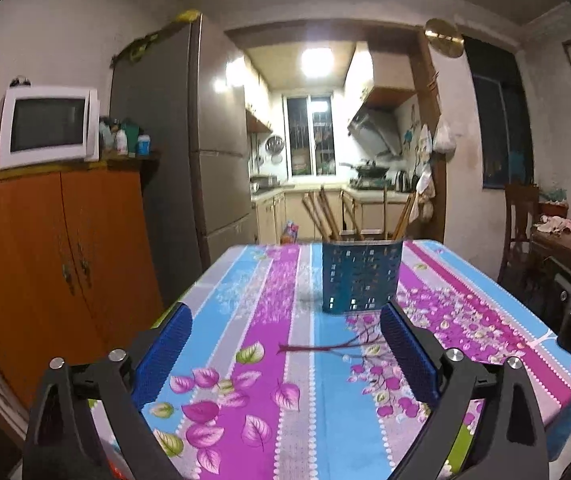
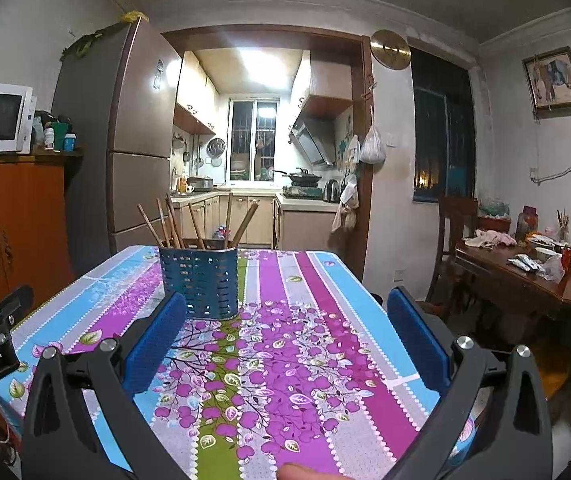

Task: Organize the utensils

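Hovering low over the near part of the table point(image 1: 221, 320), the left claw point(image 1: 285, 332) was wide open, with nothing between its blue pads point(image 1: 163, 356). The right claw point(image 2: 291, 332) was open in the same way and also empty. Both pointed forward, nearly level, toward the far side of the table, and each claw showed at the edge of the other's view, so they were side by side and a little apart. Probably they were kept apart like this so that neither blocked the other.

Further out, the blue perforated holder point(image 1: 359, 276) stood upright on the flowered tablecloth point(image 2: 305, 320), near the far edge. Several wooden chopsticks point(image 2: 173, 226) stood inside it, leaning outward in different directions. No loose utensil was visible on the cloth, so I judged the sorting was almost finished, or the claws waited for the next piece.

At the bottom edge of the right view, a fingertip point(image 2: 305, 472) of the person showed just under the claw. The rest of the hand was hidden.
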Motion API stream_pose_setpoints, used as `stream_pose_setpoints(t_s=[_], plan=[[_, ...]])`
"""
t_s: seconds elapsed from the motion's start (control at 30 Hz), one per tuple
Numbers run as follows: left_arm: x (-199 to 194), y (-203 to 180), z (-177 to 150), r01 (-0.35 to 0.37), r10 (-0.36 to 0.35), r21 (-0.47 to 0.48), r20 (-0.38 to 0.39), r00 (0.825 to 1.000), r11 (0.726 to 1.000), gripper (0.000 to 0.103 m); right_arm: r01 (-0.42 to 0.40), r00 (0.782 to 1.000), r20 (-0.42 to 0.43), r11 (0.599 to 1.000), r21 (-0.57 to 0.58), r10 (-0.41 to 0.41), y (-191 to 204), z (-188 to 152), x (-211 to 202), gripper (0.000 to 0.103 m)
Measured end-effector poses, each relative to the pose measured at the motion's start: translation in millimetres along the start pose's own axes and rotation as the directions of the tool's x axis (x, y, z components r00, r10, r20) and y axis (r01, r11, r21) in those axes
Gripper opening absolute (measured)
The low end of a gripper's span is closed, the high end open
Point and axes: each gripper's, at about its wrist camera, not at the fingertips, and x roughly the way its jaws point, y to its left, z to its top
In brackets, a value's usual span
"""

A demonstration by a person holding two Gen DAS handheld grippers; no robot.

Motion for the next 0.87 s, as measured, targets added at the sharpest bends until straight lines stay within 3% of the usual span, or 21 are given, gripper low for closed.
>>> stream_pose_setpoints(t_s=[0.17,0.57,0.67,0.87], plan=[[-10.0,0.8,7.4,0.006,-0.007,0.004,0.042,0.999,1.0,0.092,-0.001,1.0,0.024,1.0,-0.011,0.001,1.6,3.5,-7.1,0.097],[-7.9,4.6,6.0,0.011,-0.01,-0.02,0.035,0.999,1.0,0.085,-0.002,1.0,0.022,1.0,-0.022,0.003,4.5,2.5,-8.2,0.097],[-3.2,7.8,8.0,0.016,-0.016,-0.044,-0.001,1.0,0.999,0.086,0.0,1.0,0.018,1.0,-0.021,0.001,5.6,2.6,-6.6,0.097],[-2.1,7.3,8.6,0.014,-0.014,-0.033,-0.001,1.0,0.999,0.098,-0.002,1.0,0.013,1.0,-0.024,0.002,6.3,3.2,-4.9,0.097]])
